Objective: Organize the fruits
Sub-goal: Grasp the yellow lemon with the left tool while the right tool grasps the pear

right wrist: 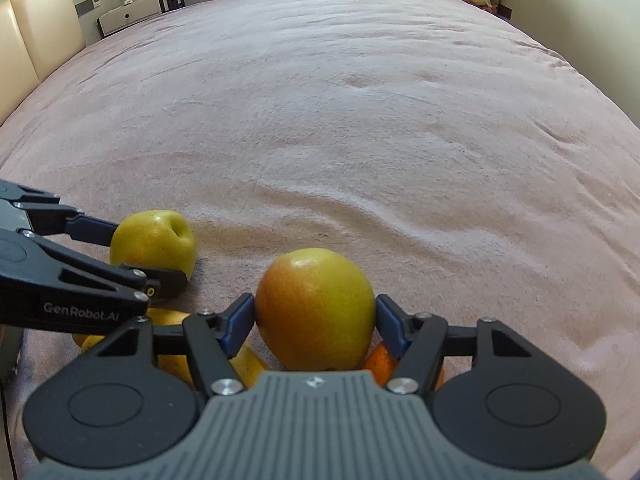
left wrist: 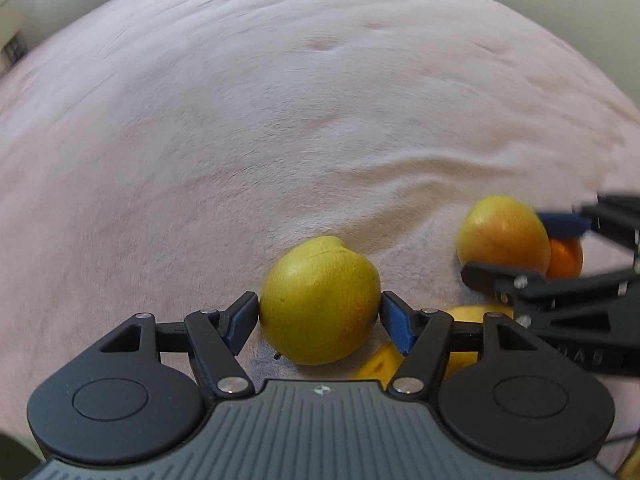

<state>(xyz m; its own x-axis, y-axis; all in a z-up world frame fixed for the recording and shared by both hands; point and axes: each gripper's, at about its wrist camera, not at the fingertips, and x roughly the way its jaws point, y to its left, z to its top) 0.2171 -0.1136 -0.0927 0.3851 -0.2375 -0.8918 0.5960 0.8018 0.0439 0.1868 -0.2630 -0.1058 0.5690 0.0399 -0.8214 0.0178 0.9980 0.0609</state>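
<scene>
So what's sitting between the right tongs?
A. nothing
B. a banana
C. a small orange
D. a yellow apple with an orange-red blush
D: in the right wrist view the right tongs have their blue pads on either side of a blushed yellow apple, while the orange only peeks out behind it.

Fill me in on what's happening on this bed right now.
A person is sorting fruit on a pink blanket with two handheld grippers. The left gripper brackets a yellow apple; the right gripper is closed on a yellow-red apple. An orange and bananas lie beside and below them.
</scene>
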